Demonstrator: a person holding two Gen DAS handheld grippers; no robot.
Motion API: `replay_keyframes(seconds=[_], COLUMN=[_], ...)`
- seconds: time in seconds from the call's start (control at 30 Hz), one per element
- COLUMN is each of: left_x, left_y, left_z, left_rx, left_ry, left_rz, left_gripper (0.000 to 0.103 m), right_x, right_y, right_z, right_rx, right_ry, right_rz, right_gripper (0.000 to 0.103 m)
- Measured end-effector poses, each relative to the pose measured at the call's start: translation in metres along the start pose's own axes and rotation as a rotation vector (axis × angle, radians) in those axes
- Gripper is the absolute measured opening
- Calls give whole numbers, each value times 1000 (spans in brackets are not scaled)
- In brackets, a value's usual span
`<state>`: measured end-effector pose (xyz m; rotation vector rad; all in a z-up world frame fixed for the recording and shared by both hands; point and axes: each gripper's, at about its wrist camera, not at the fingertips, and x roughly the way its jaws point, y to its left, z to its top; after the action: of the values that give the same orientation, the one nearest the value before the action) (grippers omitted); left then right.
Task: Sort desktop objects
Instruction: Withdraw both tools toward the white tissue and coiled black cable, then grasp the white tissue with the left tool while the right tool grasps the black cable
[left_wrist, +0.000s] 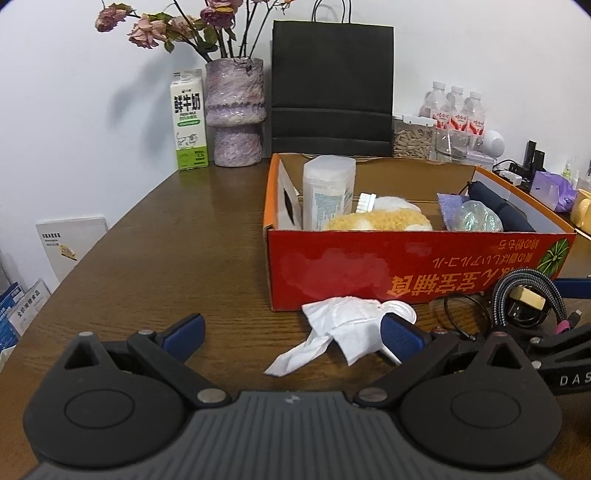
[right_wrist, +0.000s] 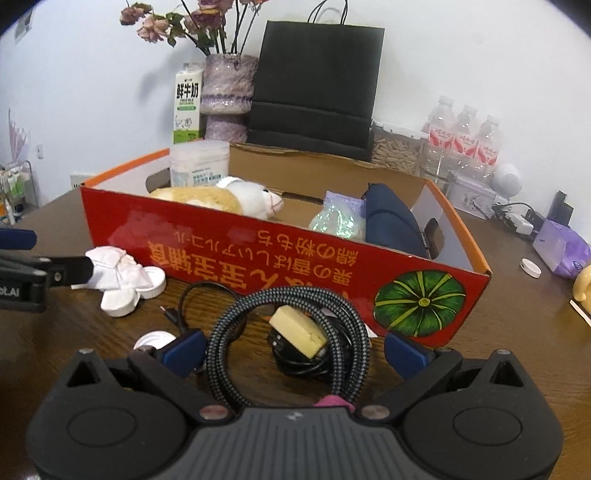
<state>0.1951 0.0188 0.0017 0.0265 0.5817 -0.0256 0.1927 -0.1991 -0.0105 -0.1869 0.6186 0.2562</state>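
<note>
A red cardboard box (left_wrist: 406, 269) stands on the brown table and holds a plush toy (left_wrist: 376, 219), a clear canister (left_wrist: 327, 192) and a navy pouch (left_wrist: 502, 206). In front of it lies a crumpled white tissue (left_wrist: 332, 332) with white caps (right_wrist: 122, 301). My left gripper (left_wrist: 291, 334) is open around the tissue. My right gripper (right_wrist: 293, 352) is open around a coiled braided cable (right_wrist: 288, 347) with a yellow block (right_wrist: 299, 330) inside the coil. The box (right_wrist: 295, 258) stands just beyond the cable.
At the back stand a milk carton (left_wrist: 188, 122), a vase of dried roses (left_wrist: 234, 114), a black paper bag (left_wrist: 330, 85) and water bottles (left_wrist: 454, 110). A purple tissue pack (right_wrist: 561, 251) and chargers lie at the right. Booklets (left_wrist: 70, 243) lean by the left wall.
</note>
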Motion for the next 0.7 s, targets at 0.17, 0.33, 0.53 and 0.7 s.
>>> replay_keyframes(seconds=[0.17, 0.33, 0.53, 0.7], left_x=[12, 16, 21, 12], left_y=[-5, -11, -9, -8], left_z=[4, 4, 2, -2], left_rx=[4, 10, -24, -37], left_ry=[21, 13, 51, 20], left_rz=[-32, -78, -117, -123], left_gripper=[103, 99, 39, 19], right_x=[-1, -5, -5, -5], right_y=[-8, -14, -16, -16], right_z=[-3, -5, -5, -5], right_rx=[44, 77, 86, 84], right_ry=[-6, -20, -19, -22], right_rz=[30, 60, 70, 72], right_gripper=[87, 87, 87, 87])
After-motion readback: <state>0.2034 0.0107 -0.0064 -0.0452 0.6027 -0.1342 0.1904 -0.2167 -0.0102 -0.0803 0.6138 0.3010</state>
